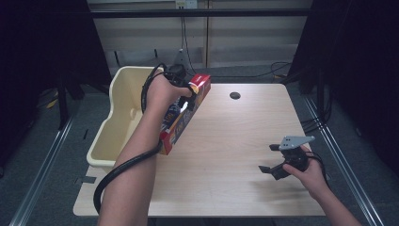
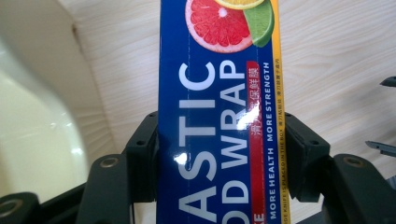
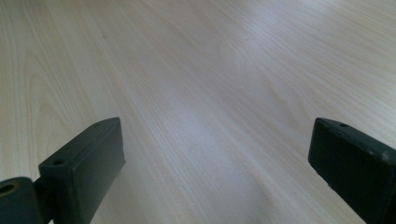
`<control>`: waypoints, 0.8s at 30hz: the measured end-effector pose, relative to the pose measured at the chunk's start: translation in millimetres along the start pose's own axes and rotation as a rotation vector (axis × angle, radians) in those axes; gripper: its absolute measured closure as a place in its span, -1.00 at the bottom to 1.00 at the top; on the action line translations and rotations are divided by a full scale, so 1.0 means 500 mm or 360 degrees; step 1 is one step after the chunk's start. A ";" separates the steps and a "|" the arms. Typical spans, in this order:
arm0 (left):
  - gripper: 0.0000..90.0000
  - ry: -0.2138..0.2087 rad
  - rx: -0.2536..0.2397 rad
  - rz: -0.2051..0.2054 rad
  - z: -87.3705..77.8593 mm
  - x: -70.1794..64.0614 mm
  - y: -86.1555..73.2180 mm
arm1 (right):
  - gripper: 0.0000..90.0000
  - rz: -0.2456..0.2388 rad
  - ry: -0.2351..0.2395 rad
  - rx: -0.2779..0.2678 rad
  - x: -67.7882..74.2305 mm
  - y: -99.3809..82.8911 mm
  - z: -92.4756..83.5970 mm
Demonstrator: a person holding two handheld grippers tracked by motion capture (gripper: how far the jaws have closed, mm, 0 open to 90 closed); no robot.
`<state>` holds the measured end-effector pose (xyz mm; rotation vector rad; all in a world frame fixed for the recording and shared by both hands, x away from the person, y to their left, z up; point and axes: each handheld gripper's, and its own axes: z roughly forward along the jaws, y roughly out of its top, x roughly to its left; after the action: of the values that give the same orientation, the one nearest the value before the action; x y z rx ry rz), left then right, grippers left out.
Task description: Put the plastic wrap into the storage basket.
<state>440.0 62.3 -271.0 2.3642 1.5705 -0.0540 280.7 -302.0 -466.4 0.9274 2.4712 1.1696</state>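
Left claw [image 2: 219, 154] clamps the wrap box [image 1: 184, 114] midway, tilted beside the bin [image 1: 117, 117], likely for dropping in; right claw [image 1: 275, 160] idles wide over the bench [image 1: 226, 141].

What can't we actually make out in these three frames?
- Long blue and red plastic food wrap box: its lettering is cut off by the frame edges in the left gripper view; the hand covers its middle in the high view.
- Cream plastic bin: part of its inside is hidden behind the forearm in the high view.
- Small dark round spot on the light wooden table: too small to identify.
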 end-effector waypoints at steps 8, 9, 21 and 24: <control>-0.09 0.0034 -0.0008 -0.0079 -0.030 0.026 -0.015 | -0.93 0.0004 0.0002 0.0001 -0.001 0.000 0.001; -0.09 0.0038 -0.0008 -0.0083 -0.035 0.030 -0.017 | -0.93 0.0005 0.0002 0.0001 -0.001 0.000 0.001; -0.09 0.0065 -0.0024 -0.0180 -0.082 0.063 -0.039 | -0.93 0.0004 -0.0008 -0.0001 0.000 0.001 0.000; -0.09 0.0066 -0.0035 -0.0189 -0.091 0.068 -0.041 | -0.93 0.0006 -0.0010 0.0000 0.000 0.001 0.000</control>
<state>428.9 112.1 -238.8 2.2675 1.7210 -0.0133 280.8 -301.8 -466.1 0.9343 2.4653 1.1663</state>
